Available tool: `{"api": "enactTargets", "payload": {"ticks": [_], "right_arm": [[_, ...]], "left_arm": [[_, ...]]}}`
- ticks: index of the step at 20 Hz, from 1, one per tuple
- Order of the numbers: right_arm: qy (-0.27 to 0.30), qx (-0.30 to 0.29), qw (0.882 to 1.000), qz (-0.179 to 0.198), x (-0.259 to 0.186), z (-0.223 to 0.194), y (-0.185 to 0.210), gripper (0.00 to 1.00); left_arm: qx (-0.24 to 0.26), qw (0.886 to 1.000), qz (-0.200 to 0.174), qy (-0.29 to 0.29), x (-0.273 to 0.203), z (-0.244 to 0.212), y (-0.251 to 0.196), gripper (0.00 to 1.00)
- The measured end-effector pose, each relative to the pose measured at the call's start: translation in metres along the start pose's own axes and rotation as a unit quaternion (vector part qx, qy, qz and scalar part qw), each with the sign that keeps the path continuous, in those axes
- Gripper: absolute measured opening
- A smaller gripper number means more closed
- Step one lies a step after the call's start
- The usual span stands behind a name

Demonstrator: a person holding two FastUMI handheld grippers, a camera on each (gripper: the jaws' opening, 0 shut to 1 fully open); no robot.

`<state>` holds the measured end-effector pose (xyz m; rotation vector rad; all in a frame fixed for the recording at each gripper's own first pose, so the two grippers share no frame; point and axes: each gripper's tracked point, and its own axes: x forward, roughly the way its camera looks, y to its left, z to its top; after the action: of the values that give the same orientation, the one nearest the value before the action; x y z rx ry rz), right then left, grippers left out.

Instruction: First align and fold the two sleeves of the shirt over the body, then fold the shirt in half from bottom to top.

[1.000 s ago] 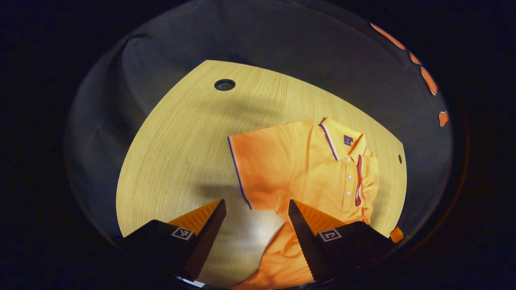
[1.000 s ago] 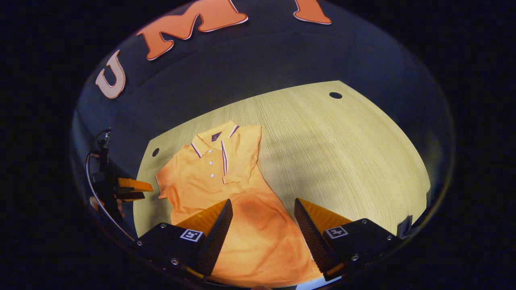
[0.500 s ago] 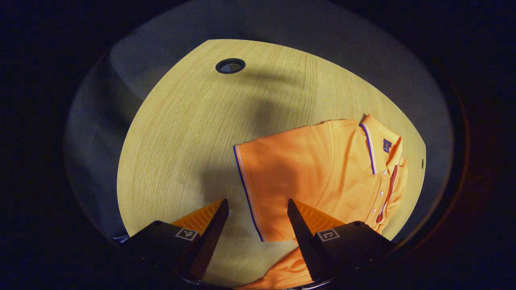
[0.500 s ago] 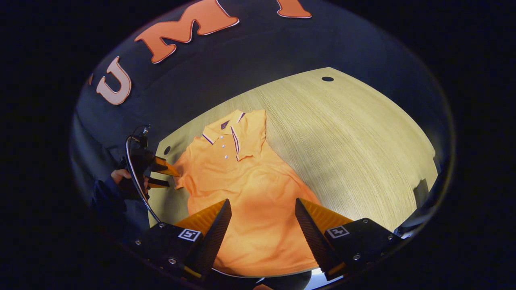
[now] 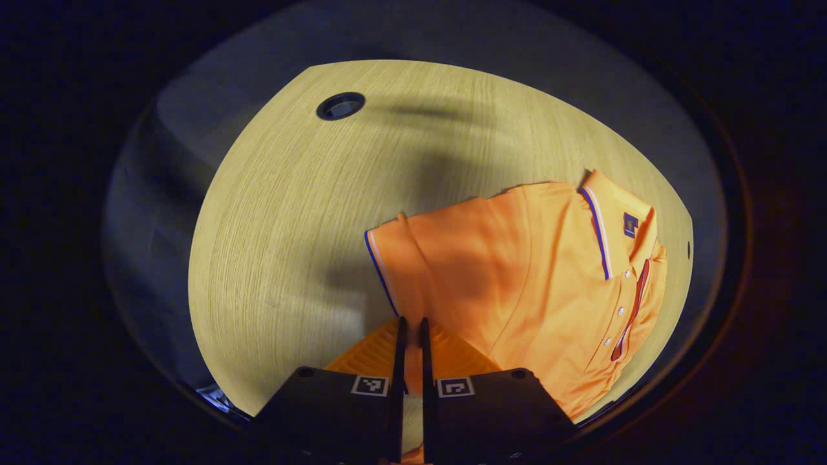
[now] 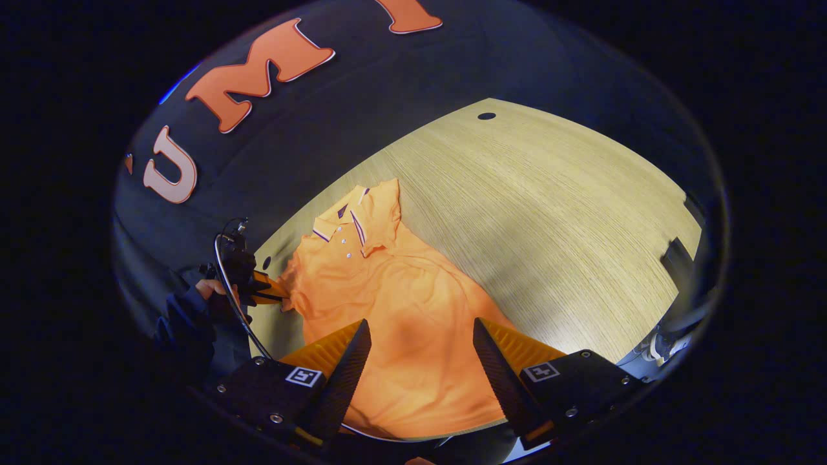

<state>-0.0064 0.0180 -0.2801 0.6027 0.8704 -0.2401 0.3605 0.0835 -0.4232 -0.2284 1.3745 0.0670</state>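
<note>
The orange polo shirt lies flat on the wooden tabletop, collar toward the far wall, one sleeve already folded over the chest beside the button placket. In the left gripper view, the left tool has its fingers drawn together on the blue-trimmed hem of the other sleeve, at the shirt's edge. The right tool hovers above the lower body of the shirt with its fingers spread apart, holding nothing. A sleeved hand carries the left tool at the tabletop's side.
</note>
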Motion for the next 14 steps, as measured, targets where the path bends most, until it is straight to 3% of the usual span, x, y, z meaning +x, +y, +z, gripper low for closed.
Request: {"api": "enactTargets", "payload": {"ticks": [5,8,14], "right_arm": [[-0.005,0.026,0.999,-0.018,-0.014,-0.003,-0.025,0.97],[-0.005,0.042,0.999,-0.024,-0.022,-0.005,-0.034,0.97],[-0.007,0.031,0.999,-0.034,-0.029,-0.007,-0.036,0.97]], "left_arm": [[0.03,0.998,-0.051,-0.034,-0.02,0.009,-0.029,0.13],[0.067,0.993,-0.069,-0.071,-0.037,0.022,-0.054,0.13],[0.16,0.979,-0.093,-0.089,-0.047,0.02,-0.113,0.13]]}}
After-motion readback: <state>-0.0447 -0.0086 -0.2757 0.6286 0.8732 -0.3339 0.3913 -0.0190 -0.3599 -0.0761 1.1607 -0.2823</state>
